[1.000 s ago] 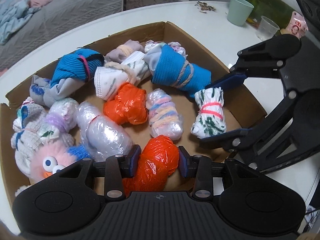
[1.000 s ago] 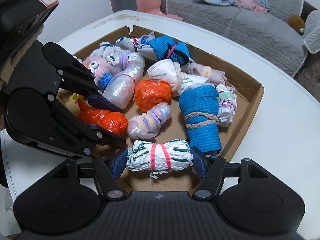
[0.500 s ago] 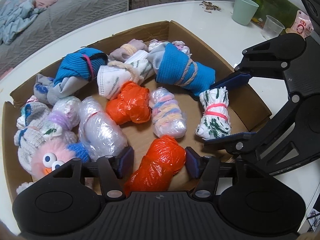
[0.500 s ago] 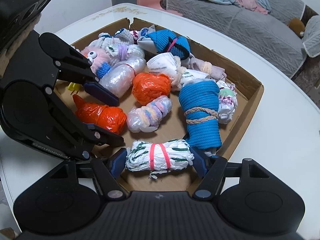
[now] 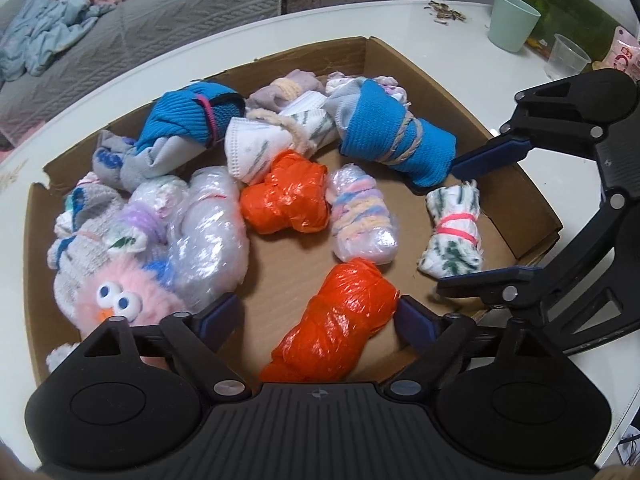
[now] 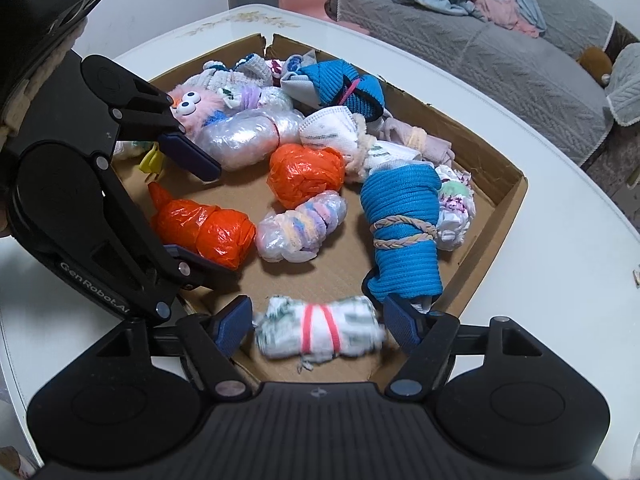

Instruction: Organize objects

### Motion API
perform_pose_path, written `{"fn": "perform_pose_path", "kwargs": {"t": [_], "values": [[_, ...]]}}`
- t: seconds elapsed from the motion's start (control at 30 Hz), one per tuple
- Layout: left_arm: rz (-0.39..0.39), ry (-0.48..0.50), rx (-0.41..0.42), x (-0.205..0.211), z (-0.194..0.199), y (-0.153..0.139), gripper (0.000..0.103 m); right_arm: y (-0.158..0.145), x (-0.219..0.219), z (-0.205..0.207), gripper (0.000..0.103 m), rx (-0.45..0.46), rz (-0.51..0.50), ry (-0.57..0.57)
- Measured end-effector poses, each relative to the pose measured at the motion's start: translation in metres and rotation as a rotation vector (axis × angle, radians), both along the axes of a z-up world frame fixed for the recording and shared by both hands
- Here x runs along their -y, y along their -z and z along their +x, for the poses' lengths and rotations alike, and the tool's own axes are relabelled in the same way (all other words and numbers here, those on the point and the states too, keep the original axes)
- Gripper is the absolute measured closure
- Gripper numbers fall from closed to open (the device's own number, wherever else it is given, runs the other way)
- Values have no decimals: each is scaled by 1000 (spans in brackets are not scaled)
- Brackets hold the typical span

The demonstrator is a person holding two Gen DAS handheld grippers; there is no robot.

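A shallow cardboard box (image 5: 532, 200) (image 6: 496, 208) on a white table holds several rolled bundles. My left gripper (image 5: 318, 316) (image 6: 200, 216) is open with its jaws spread around an orange plastic bundle (image 5: 340, 316) (image 6: 204, 224) that lies on the box floor. My right gripper (image 6: 318, 320) (image 5: 464, 220) is open around a white roll with green marks and pink bands (image 6: 320, 332) (image 5: 454, 236); the roll looks blurred and free of the pads. A blue roll tied with cord (image 5: 396, 140) (image 6: 404, 224) lies beside it.
Other bundles fill the box: a second orange one (image 5: 286, 196), clear plastic ones (image 5: 208, 236), a pink fuzzy toy with eyes (image 5: 120, 300). A green cup (image 5: 512, 20) and a clear cup (image 5: 566, 56) stand on the table beyond. A grey sofa (image 6: 500, 36) is behind.
Both grippers have opened wider and let go of their bundles. The orange bundle and the white roll now lie loose in the box. Both grippers have pulled back slightly.
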State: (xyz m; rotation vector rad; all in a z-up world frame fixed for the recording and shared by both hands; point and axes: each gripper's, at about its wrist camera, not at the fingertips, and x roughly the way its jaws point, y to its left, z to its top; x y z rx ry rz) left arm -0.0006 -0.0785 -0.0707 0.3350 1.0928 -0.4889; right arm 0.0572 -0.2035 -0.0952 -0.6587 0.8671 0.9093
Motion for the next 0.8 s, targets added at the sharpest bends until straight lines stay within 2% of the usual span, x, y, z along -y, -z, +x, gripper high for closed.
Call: {"fn": "perform_pose_path", "kwargs": {"t": [0.07,0.2,0.27,0.3,0.4,0.5,0.67,0.7,0.77,0.8], "values": [[5,-20,2,-1,-4,-7,11,-3,1,-2,27,4,-2,3],[3,-97,31,-11,-16,-34,1,-18,8,-8,24,2,6,21],[10,-142,56,-18,-24,-50,1,-27,12,-15,8,6,22,34],[11,-168,66,-23,-28,-57,1,-30,14,-19,5,14,29,37],[31,-227,78,-36,-39,-76,1,-36,13,-28,5,21,33,49],[33,-291,125,-50,-52,-95,1,-39,10,-32,5,25,41,87],[-84,-319,178,-73,-61,-111,1,-46,4,-39,1,30,78,164],[-71,-333,181,-74,-60,-109,1,-47,3,-41,1,34,87,182],[2,-347,164,-71,-53,-100,1,-50,0,-44,1,46,99,224],[-1,-338,154,-70,-51,-95,1,-50,-2,-45,1,49,104,258]]}}
